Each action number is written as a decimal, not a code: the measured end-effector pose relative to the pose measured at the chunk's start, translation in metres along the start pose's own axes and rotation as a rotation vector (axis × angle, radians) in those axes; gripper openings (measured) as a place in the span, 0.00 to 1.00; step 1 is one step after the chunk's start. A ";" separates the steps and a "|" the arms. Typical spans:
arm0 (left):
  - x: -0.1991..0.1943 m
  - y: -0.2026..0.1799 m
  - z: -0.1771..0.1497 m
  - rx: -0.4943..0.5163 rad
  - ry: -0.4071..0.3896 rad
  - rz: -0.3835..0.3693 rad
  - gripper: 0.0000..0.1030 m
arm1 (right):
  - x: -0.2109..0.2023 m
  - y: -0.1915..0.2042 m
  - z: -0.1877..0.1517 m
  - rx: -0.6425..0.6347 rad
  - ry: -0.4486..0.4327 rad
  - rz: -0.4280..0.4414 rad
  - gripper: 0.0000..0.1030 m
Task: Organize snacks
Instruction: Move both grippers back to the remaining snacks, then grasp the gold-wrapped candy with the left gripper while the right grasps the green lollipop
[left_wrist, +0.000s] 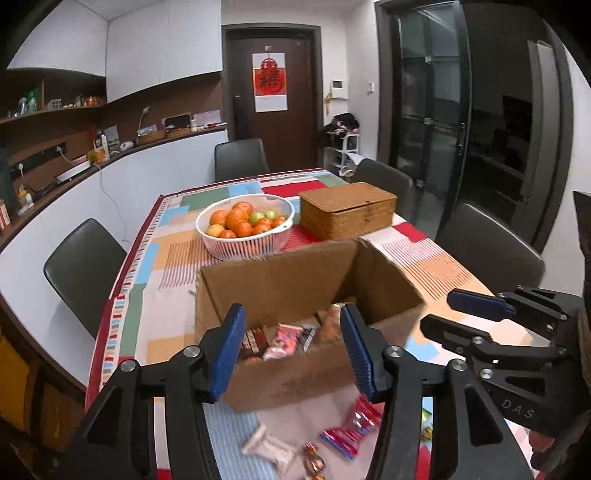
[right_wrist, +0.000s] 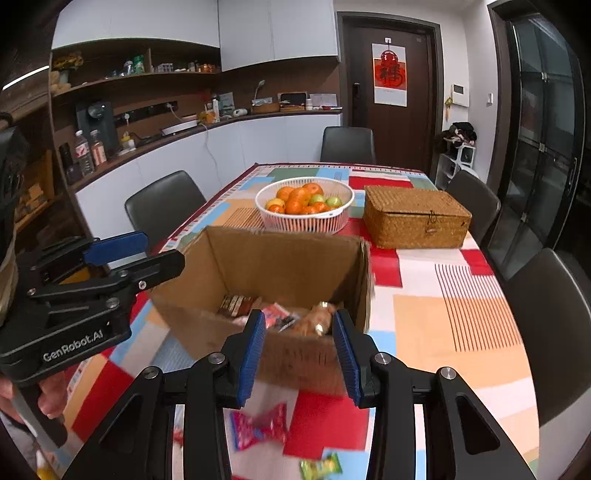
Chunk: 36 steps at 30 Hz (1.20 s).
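Observation:
An open cardboard box (left_wrist: 295, 284) (right_wrist: 284, 266) stands on the table with several wrapped snacks (left_wrist: 284, 338) (right_wrist: 280, 314) inside. My left gripper (left_wrist: 291, 354) is open and empty, just in front of the box's near wall. My right gripper (right_wrist: 299, 354) is open and empty, also at the near wall; it shows from the side in the left wrist view (left_wrist: 439, 314). Loose snacks lie on the cloth below: a red-pink packet (left_wrist: 351, 428) (right_wrist: 258, 428), a white packet (left_wrist: 269, 446), a gold candy (left_wrist: 314, 461), a green packet (right_wrist: 321, 467).
A white basket of oranges and green fruit (left_wrist: 245, 223) (right_wrist: 304, 203) and a closed wicker box (left_wrist: 347, 210) (right_wrist: 415, 216) stand behind the cardboard box. Dark chairs (left_wrist: 85, 269) (right_wrist: 550, 317) ring the table. A counter (right_wrist: 184, 129) runs along the left wall.

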<state>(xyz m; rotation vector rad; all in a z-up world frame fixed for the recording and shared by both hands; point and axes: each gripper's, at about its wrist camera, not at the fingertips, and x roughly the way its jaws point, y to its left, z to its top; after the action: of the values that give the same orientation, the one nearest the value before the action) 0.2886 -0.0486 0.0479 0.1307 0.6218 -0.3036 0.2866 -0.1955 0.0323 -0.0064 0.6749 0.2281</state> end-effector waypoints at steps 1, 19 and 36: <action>-0.004 -0.004 -0.004 0.006 0.002 -0.010 0.53 | -0.003 0.000 -0.004 0.000 0.004 0.004 0.38; -0.026 -0.036 -0.094 -0.002 0.089 0.006 0.55 | -0.021 -0.010 -0.098 -0.008 0.162 -0.027 0.38; 0.032 -0.025 -0.160 -0.032 0.302 0.026 0.55 | 0.018 -0.018 -0.162 0.031 0.326 -0.110 0.38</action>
<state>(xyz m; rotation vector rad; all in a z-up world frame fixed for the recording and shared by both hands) 0.2169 -0.0461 -0.1013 0.1547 0.9230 -0.2505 0.2035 -0.2226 -0.1069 -0.0516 0.9998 0.1105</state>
